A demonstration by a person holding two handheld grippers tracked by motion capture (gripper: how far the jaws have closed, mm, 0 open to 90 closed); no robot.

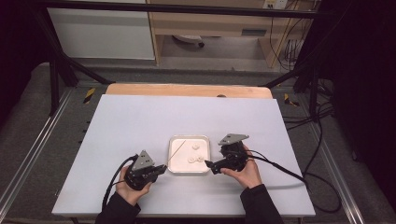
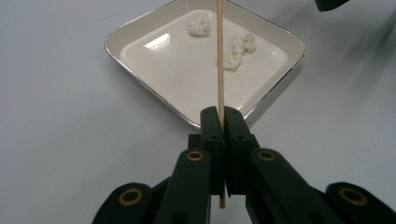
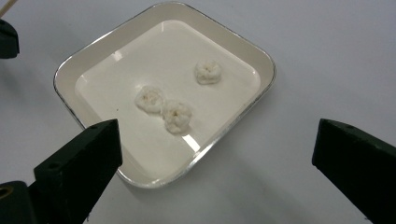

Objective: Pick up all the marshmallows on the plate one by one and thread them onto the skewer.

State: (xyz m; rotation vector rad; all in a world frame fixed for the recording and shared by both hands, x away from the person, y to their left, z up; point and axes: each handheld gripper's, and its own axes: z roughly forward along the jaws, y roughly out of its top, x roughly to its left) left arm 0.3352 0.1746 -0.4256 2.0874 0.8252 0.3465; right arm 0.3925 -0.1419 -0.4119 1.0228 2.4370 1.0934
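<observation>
Holding a thin wooden skewer (image 2: 219, 60) between pressed-together jaws, our left gripper (image 1: 161, 169) sits at the lower left of centre in the high view, just beside the shallow white square tray (image 1: 173, 164). In the left gripper view the skewer runs straight up from the jaws over the tray, which lies on the white bench (image 1: 140, 121). Three small white dough-like lumps (image 3: 176, 115) lie in the tray, two touching, one apart. Our right gripper (image 1: 209, 164), right of the tray, has its jaws spread wide with nothing between them.
</observation>
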